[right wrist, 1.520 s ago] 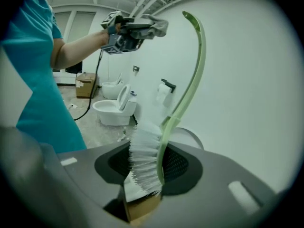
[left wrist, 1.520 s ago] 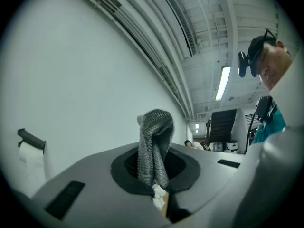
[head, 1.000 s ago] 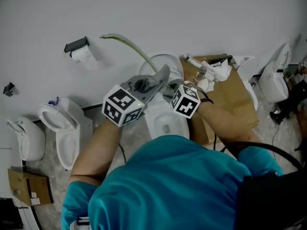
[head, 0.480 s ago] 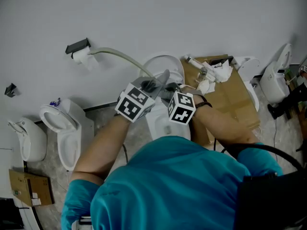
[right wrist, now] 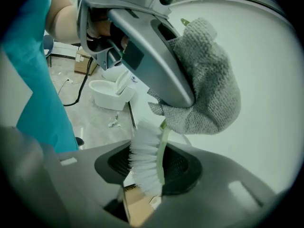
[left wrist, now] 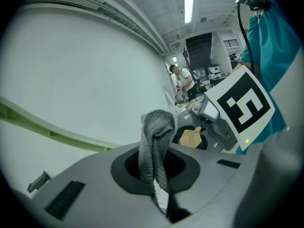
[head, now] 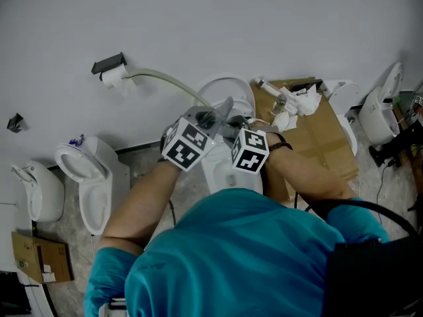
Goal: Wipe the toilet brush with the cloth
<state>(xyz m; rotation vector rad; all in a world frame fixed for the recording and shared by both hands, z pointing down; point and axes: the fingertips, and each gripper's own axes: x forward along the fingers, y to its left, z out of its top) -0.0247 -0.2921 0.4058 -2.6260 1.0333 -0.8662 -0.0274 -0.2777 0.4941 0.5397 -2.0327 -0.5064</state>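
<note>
Above its bristles (right wrist: 141, 164), cloth (right wrist: 204, 84) touches brush (right wrist: 162, 144)

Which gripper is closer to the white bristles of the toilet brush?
Right. The right gripper grips the toilet brush at its bristles; the left gripper holds the cloth just above them.
</note>
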